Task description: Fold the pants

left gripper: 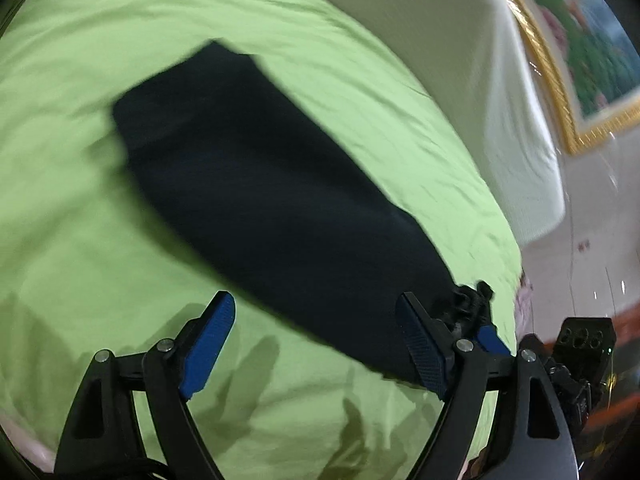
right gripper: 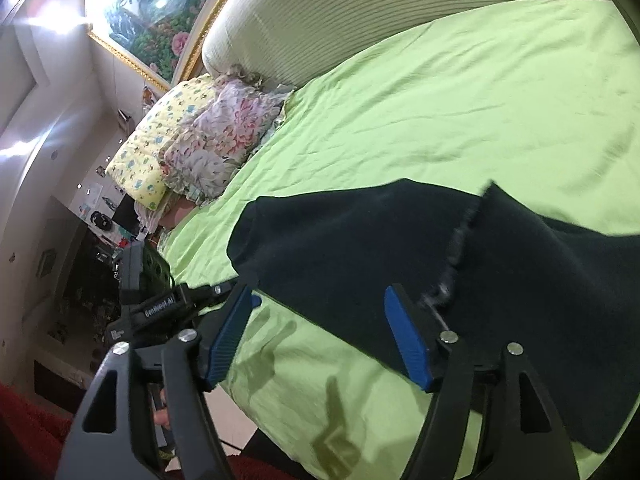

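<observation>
Dark navy pants (left gripper: 256, 184) lie flat and folded lengthwise on a light green bedsheet (left gripper: 80, 240). In the left wrist view my left gripper (left gripper: 316, 340) is open above the sheet, near the pants' near end, holding nothing. In the right wrist view the pants (right gripper: 360, 248) stretch to the right, with a folded-over layer edge (right gripper: 464, 232). My right gripper (right gripper: 320, 336) is open and empty just above the pants' near edge. The other gripper (right gripper: 160, 304) shows at left beyond the bed edge; the right gripper (left gripper: 472, 320) shows at the pants' end in the left view.
A padded cream headboard (right gripper: 360, 12) runs along the bed. Floral pillows (right gripper: 216, 140) and a yellow patterned pillow (right gripper: 160, 136) lie by it. A gold-framed painting (left gripper: 580, 60) hangs on the wall. A dark cluttered desk (right gripper: 92, 256) stands beyond the bed edge.
</observation>
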Motion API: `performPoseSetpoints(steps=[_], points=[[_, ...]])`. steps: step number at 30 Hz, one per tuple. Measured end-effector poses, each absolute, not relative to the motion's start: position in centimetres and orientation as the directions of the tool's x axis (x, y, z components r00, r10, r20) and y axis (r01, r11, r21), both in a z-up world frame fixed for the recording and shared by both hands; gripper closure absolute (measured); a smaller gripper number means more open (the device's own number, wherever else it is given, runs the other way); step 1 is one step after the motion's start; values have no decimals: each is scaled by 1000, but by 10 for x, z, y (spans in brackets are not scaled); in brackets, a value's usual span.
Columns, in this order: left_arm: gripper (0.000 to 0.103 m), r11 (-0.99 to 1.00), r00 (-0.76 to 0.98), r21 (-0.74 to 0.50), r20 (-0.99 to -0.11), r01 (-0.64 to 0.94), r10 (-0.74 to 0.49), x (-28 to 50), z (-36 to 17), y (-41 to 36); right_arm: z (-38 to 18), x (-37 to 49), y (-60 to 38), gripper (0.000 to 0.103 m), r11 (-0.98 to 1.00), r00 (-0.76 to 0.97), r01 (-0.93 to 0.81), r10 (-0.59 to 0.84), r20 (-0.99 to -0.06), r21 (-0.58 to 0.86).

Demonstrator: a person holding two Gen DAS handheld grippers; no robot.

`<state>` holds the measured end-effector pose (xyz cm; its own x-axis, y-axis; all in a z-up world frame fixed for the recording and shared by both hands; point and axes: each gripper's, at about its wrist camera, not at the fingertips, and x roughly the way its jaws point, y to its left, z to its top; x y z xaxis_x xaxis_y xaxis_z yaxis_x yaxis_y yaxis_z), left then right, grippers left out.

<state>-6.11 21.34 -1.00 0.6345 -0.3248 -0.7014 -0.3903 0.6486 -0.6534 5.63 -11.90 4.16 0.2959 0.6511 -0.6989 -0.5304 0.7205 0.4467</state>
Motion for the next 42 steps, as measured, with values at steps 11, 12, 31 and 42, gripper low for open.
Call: performPoseSetpoints(steps=[11,12,31,42], points=[[20,590,667,-651,-705,-478,-239,-90,-15,269,30,73,-54,29,668,202,-628,636,-745,400],[20,583,670,-654,-704,-482,-236,-90,-16,274,29,75,-47,29,664,197,-639,630,-751,389],[19,535,675,-692,-685,-485,-274,-71,-37,298,-7,130,89,29,547,133,-823,449,-884,154],[16,530,700,-707,-663,-468,-266,-62,-42,301,-56,158,152,43,393,35,-917,241,-970,64]])
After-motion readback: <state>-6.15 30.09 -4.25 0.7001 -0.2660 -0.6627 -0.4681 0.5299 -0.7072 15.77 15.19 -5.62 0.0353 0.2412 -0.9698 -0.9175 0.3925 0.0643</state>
